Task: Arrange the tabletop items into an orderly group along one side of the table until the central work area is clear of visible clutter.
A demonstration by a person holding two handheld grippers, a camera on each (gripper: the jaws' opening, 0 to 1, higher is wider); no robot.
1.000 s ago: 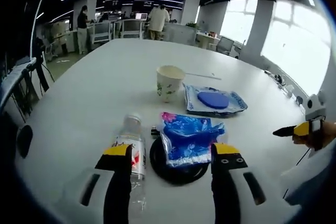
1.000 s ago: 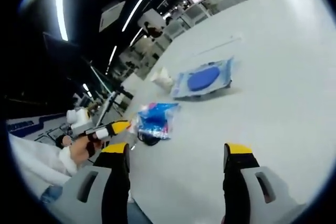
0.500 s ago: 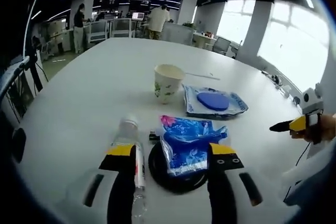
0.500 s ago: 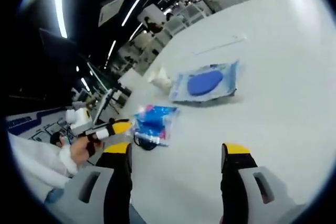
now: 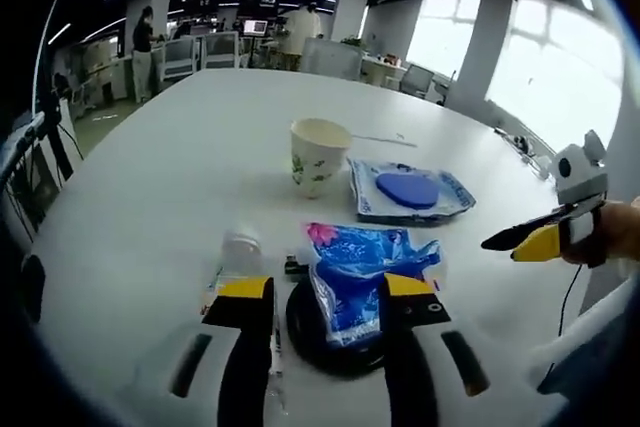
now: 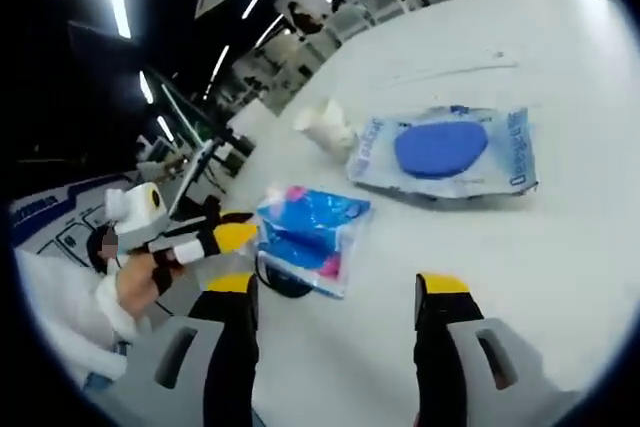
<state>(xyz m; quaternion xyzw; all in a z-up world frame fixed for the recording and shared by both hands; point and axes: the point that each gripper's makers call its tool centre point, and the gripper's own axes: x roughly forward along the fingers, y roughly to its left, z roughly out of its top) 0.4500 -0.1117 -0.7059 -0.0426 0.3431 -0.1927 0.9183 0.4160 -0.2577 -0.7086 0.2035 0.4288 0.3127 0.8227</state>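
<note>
— Two claws up?
— Yep. My left gripper is spread wide over the blue bag on the black disc; bottle at its 9 o'clock.
— And the right?
— Right gripper spread too, holding nothing; wipes pack at 1 o'clock, paper cup beyond.
</note>
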